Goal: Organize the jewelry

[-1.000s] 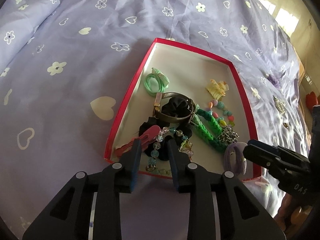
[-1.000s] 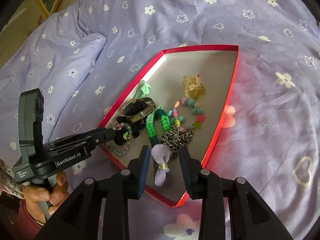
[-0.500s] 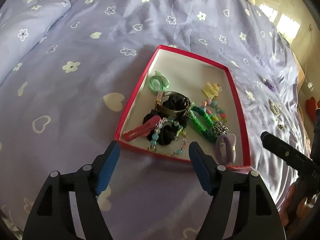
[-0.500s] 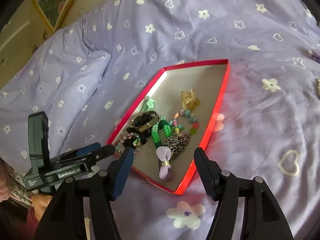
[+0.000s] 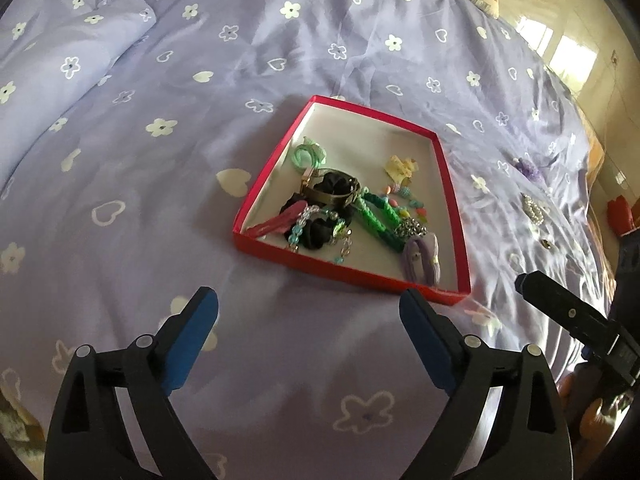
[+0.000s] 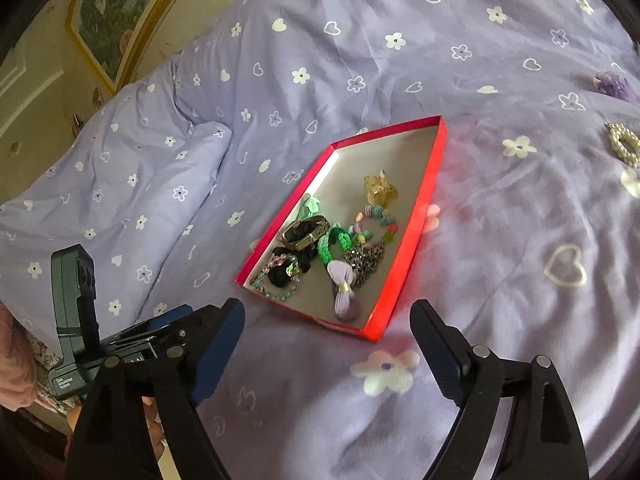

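A red tray [image 5: 456, 216] [image 6: 420, 216] lies on the purple bedspread and holds several pieces: a purple hair tie [image 5: 420, 256] [image 6: 344, 284], a pink clip [image 5: 276, 222], a bead bracelet [image 5: 316, 220], a green braid [image 5: 380, 220] [image 6: 332, 244], black scrunchies and a strap. My left gripper [image 5: 308, 320] is open and empty, pulled back in front of the tray. My right gripper [image 6: 328, 328] is open and empty, also short of the tray.
On the bedspread to the right lie a purple flower piece [image 5: 528, 170] [image 6: 612, 84] and a pearl clip [image 5: 532, 208] [image 6: 624, 144]. A folded duvet [image 6: 120, 184] rises at the left. A framed picture [image 6: 108, 12] hangs behind.
Both grippers opened, letting go of the pink clip and the purple hair tie in the tray, and drew back away from it.
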A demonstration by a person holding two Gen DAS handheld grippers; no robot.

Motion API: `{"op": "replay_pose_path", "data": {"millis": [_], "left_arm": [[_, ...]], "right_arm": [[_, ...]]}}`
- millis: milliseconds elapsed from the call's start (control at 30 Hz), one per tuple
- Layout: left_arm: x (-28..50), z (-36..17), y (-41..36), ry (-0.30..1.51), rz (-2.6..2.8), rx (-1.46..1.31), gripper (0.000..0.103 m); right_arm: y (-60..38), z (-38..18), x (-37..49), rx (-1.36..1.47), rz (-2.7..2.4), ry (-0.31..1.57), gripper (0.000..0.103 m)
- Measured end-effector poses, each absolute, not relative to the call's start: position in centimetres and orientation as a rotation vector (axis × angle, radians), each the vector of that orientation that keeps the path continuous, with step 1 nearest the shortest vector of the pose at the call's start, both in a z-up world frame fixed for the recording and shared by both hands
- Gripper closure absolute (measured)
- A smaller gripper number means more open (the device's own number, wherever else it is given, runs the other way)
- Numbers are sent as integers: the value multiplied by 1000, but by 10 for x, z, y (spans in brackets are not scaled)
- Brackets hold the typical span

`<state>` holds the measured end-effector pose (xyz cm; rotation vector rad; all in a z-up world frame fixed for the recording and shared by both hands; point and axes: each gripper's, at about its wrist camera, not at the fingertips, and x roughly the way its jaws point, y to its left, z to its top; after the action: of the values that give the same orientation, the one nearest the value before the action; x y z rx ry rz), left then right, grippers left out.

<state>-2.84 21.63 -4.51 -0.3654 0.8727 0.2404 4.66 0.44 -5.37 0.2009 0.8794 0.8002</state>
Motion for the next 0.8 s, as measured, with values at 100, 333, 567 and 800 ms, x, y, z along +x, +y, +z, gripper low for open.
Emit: {"op": "replay_pose_path", "data": {"millis": [100, 333, 567, 800], "left_arm": [[-36, -42, 213, 871, 251, -362, 10], [-52, -24, 203, 834, 281, -284, 5], [-64, 0, 196, 763, 321, -188, 0], [-57, -17, 187, 799, 369, -107, 0]], "right_arm": [[2, -48, 38, 167, 784, 844, 16], [1, -21, 19, 90, 794, 767, 9], [5, 7, 3, -28, 775, 698, 3], [6, -15, 5, -61, 732, 747, 1]]}}
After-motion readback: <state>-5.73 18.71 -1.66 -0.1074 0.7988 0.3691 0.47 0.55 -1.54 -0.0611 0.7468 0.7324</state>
